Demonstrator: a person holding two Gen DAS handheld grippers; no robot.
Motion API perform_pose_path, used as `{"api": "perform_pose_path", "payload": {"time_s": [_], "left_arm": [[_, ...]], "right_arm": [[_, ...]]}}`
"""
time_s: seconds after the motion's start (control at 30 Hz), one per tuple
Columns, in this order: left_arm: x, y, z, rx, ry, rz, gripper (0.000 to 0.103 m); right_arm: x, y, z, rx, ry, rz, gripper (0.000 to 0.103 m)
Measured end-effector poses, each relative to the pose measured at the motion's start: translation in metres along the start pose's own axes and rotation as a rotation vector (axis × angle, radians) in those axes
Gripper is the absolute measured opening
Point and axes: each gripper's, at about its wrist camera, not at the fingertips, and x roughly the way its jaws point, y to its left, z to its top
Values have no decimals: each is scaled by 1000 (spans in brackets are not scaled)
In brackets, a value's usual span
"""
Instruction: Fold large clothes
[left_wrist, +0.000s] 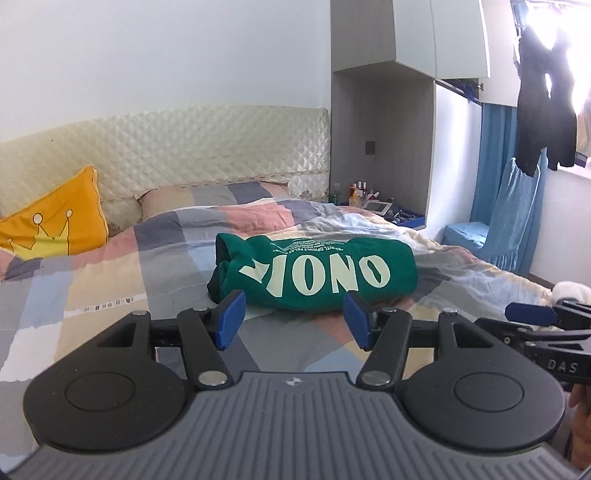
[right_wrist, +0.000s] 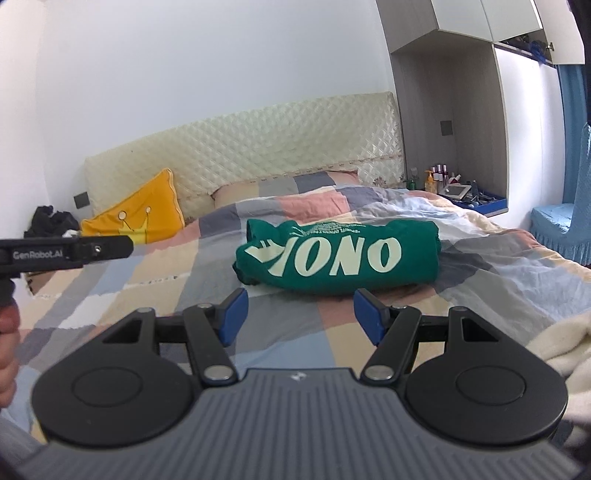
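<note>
Left gripper (left_wrist: 293, 319) jaws wide, blue pads apart, nothing between. Right gripper (right_wrist: 300, 317) same: wide, nothing held. Both hover low over patchwork quilt (left_wrist: 110, 280), short of green shirt (left_wrist: 317, 275). Shirt folded into thick bundle, pale lettering on top, lying mid-bed on quilt, clear of both claws. Yellow crown cushion (right_wrist: 142, 212) against quilted headboard (right_wrist: 258, 140). Blue tray (right_wrist: 493, 205) in wardrobe niche beside bed: holds small items, too small to identify; bottles (right_wrist: 437, 177) stand just left of it.

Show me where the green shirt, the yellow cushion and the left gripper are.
green shirt (left_wrist: 332, 273): left wrist view, on its printed front.
yellow cushion (right_wrist: 147, 206): right wrist view, on its face above the crown.
left gripper (left_wrist: 293, 319): left wrist view, midway between its blue fingertips.
</note>
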Motion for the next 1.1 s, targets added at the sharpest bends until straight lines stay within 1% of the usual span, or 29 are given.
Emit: {"api": "perform_pose_path", "payload": {"time_s": [0.1, 0.23, 0.33, 0.5, 0.7, 0.9, 1.1], "left_arm": [[4, 6, -7, -46, 15, -27, 65], [13, 7, -20, -57, 11, -13, 65], [20, 8, -27, -74, 20, -18, 65], [27, 7, -34, -60, 24, 7, 65], [32, 12, -39, -83, 37, 2, 65], [33, 7, -42, -55, 33, 26, 65], [34, 8, -43, -63, 33, 31, 65]], "right_arm": [[3, -1, -4, 4, -2, -14, 67], [7, -3, -9, 7, 0, -32, 67], [9, -2, -13, -10, -1, -40, 67], [10, -1, -18, -11, -6, -54, 66], [17, -5, -21, 4, 16, -65, 66], [18, -2, -22, -8, 22, -78, 66], [18, 1, -23, -32, 19, -89, 66]]}}
